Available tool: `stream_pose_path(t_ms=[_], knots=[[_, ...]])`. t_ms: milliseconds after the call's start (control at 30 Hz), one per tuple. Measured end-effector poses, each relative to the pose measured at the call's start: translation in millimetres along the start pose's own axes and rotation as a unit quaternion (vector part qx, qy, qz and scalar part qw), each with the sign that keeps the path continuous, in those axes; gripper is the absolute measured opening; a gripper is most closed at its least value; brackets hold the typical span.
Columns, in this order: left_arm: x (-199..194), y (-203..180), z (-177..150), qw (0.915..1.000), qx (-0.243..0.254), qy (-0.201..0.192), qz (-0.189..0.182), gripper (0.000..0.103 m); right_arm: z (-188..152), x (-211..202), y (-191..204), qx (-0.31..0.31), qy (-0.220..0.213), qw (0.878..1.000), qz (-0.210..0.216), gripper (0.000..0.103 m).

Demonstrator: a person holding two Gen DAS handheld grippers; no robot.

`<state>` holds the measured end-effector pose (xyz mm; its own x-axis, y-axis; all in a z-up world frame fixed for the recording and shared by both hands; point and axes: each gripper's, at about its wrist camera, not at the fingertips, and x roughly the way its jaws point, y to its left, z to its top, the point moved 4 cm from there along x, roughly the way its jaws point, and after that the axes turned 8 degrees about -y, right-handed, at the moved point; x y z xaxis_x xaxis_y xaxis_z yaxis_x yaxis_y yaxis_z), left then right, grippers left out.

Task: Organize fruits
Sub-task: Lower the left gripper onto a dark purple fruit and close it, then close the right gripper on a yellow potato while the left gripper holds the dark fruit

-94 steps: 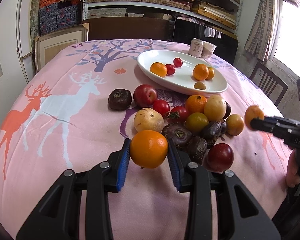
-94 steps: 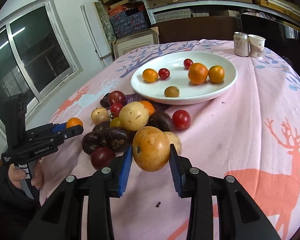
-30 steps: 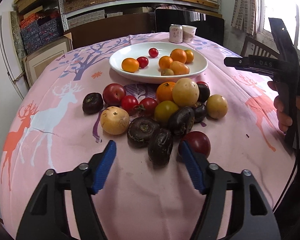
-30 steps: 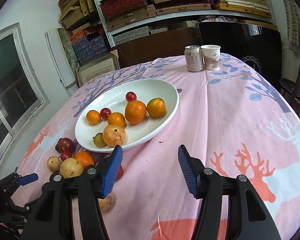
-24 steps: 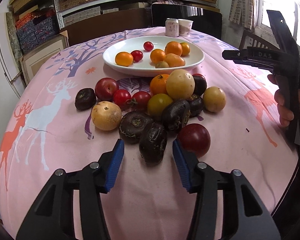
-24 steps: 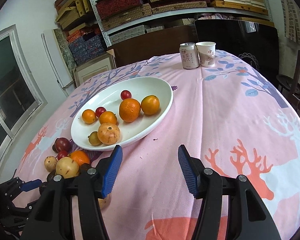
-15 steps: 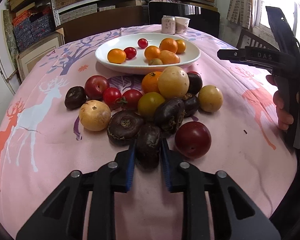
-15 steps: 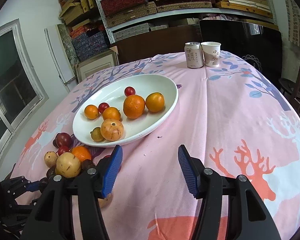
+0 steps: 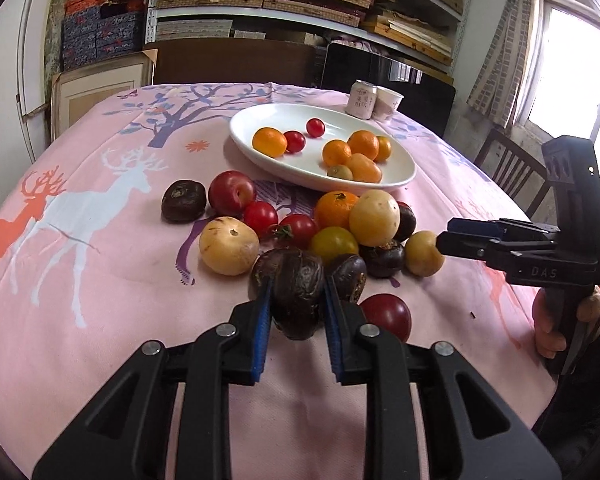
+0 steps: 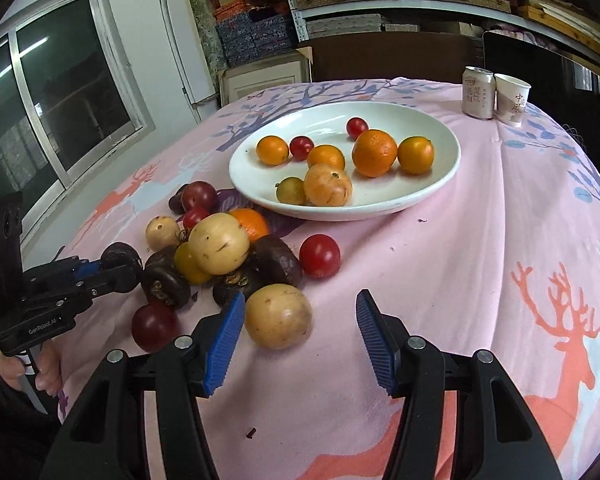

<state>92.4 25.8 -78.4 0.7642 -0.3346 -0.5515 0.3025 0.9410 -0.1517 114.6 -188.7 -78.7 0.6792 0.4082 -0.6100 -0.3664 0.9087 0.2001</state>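
The left gripper [image 9: 296,304] pinches a dark purple wrinkled fruit [image 9: 294,292] between its blue pads, at the near side of the heap of loose fruit [image 9: 332,232] on the pink tablecloth [image 9: 100,240]. The right gripper [image 10: 300,332] stands spread, its pads apart around empty cloth, with a pale yellow round fruit [image 10: 278,316] just beside its left pad and not gripped. The heap lies between the near edge of the table and a white oval plate [image 10: 440,176] toward the far edge; it holds dark purple fruits, yellow ones, small red tomatoes, a dark red plum [image 9: 386,314] and an orange [image 9: 334,208]. On the plate lie oranges, three small red tomatoes, a small green fruit and a peach-coloured one. Near the far right edge of the table a can [image 10: 477,92] and a paper cup [image 10: 512,98] stand side by side.
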Motion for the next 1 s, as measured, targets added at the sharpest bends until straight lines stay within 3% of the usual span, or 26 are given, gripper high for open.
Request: stream_pose_path(t_ms=[200,333,367,433,1000], knots=[[2.5,-3.2,-2.4,0.9999,0.011,0.007,0.010,0.023,-5.4,11.7,11.9,-0.012,0.032,0.999,-0.003,0.058],[3.6,-5.0,-3.3,0.9998,0.013,0.008,0.011,0.023,-7.0,16.8,16.9,-0.010,0.041,0.999,0.017,0.055],[3.8,-4.9,-3.3,0.9998,0.013,0.008,0.011,0.023,-7.2,16.9,15.8,-0.007,0.041,0.999,0.018,0.047],[3.7,-4.9,-3.2,0.9998,0.013,0.008,0.011,0.023,-7.0,16.7,10.5,0.009,0.039,0.999,0.024,0.042],[4.0,-3.5,-3.4,0.9999,0.010,0.007,0.011,0.023,-3.1,-0.3,8.7,0.019,0.000,0.999,0.044,0.041]])
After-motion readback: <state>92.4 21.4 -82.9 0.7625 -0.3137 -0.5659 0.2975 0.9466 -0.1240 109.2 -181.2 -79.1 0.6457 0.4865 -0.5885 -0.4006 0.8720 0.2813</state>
